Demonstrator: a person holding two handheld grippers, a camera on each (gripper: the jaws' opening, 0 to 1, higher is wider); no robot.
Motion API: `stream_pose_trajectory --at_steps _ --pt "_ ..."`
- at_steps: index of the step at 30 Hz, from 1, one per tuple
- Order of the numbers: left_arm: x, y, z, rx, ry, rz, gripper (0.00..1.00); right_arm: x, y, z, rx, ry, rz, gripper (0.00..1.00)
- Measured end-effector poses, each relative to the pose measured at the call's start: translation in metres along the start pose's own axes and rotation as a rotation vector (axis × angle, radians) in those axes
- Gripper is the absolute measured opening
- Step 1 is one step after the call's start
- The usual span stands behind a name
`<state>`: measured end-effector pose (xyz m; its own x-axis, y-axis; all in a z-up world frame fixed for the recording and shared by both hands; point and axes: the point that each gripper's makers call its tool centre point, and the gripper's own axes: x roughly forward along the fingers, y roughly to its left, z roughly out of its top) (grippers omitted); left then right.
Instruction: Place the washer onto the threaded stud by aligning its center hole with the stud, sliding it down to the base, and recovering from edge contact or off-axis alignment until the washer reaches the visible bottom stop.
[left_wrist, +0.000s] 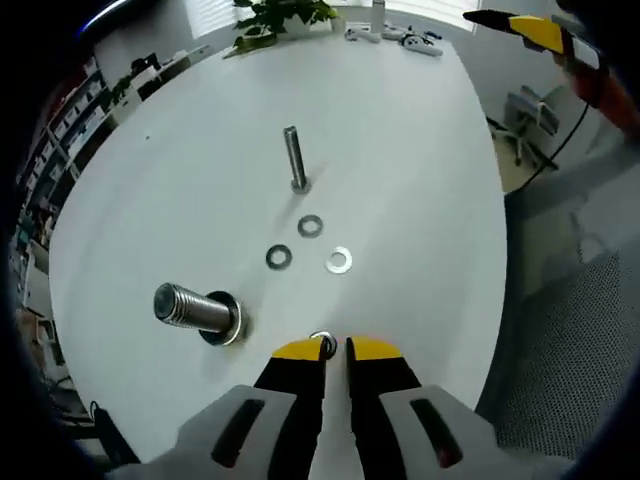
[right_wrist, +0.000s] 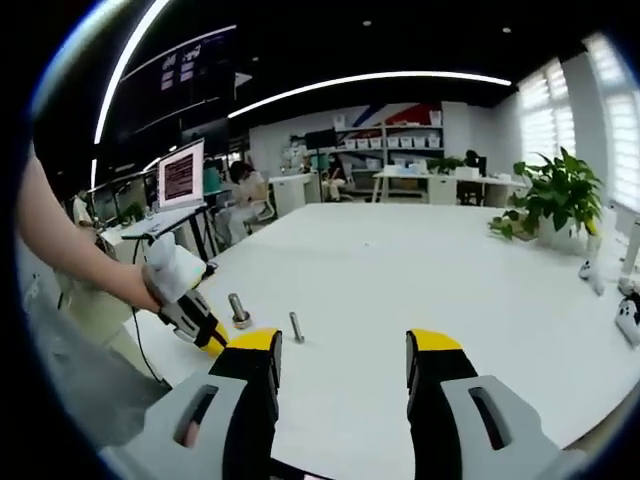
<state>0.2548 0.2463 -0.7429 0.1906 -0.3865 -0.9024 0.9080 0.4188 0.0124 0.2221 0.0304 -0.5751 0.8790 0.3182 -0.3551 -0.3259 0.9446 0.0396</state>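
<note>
**Washer pinched at the jaw tips, stud close by at ten o'clock**

In the left gripper view the washer (left_wrist: 322, 345) sits between the yellow tips of the left gripper (left_wrist: 335, 349), whose jaws are nearly closed on it; only a small arc of its bright rim shows above the tips. It looks like thin, stiff, light metal with a smooth face, so it will likely slip or tilt if squeezed unevenly. The rim is the sensible place to hold it, leaving the center hole free, and the hold here seems to be of that kind, though how much of the hole is covered cannot be told.

At about ten o'clock from the washer, near it, the thick threaded stud (left_wrist: 192, 309) rises from the white table (left_wrist: 400, 150), with a ring at its base (left_wrist: 226, 322) that I take for the bottom stop. At twelve o'clock lie three loose washers (left_wrist: 310, 226) (left_wrist: 279, 257) (left_wrist: 339, 261), apart from one another, and beyond them a slim bolt (left_wrist: 294, 157) standing upright. A plant (left_wrist: 282, 14) stands at the far edge.

In the right gripper view the right gripper (right_wrist: 343, 352) hangs over the table (right_wrist: 420, 260) with jaws wide apart, gripping nothing. The left gripper (right_wrist: 197, 323) appears at nine o'clock, held by a hand (right_wrist: 160, 272), beside the stud (right_wrist: 239, 311) and the bolt (right_wrist: 296, 327).
</note>
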Motion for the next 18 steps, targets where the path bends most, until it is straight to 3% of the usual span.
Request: stream_pose_trajectory --at_steps 8,14,18 --pt "0.001 0.001 0.001 0.038 0.014 -0.026 0.01 0.003 0.001 -0.004 -0.055 0.028 -0.007 0.53" --pt "0.001 -0.002 0.000 0.112 0.061 -0.016 0.01 0.009 0.002 0.007 -0.065 0.005 -0.012 0.53" --pt "0.001 -0.001 0.001 0.108 0.085 -0.016 0.01 0.009 0.003 0.016 -0.055 -0.025 -0.017 0.52"
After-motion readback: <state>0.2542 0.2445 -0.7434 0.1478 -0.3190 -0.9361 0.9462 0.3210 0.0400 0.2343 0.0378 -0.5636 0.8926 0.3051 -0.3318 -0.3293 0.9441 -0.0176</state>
